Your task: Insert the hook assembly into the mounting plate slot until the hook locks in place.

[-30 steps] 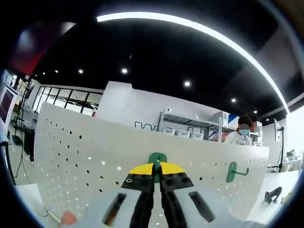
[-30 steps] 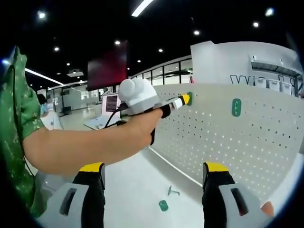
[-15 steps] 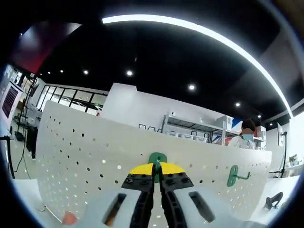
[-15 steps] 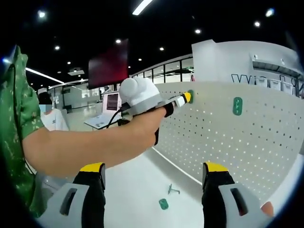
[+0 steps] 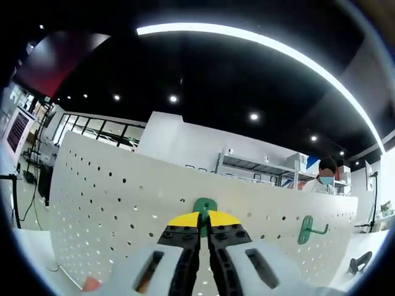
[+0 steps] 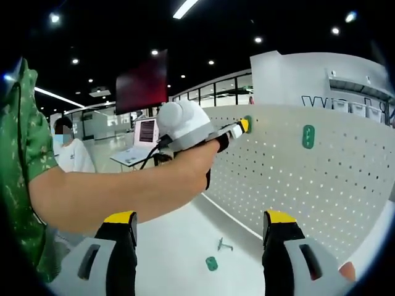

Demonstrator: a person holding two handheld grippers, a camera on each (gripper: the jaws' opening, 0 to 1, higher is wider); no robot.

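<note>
Hook [image 5: 204, 206], pinched in the left gripper [image 5: 203, 229] closed fingers, should press squarely into the pegboard [image 5: 111, 209]; right gripper [image 6: 200, 231] fingers gape.

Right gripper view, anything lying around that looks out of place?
Yes: a green plate and a small metal hook lie loose and apart on the white tabletop below the pegboard, not mounted like the green plate already on it.

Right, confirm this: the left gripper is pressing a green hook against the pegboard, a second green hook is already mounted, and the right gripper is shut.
One thing is off: the right gripper is open, its jaws wide apart in the right gripper view. The rest holds: the left gripper presses a green hook to the pegboard, and a second hook is mounted.
</note>
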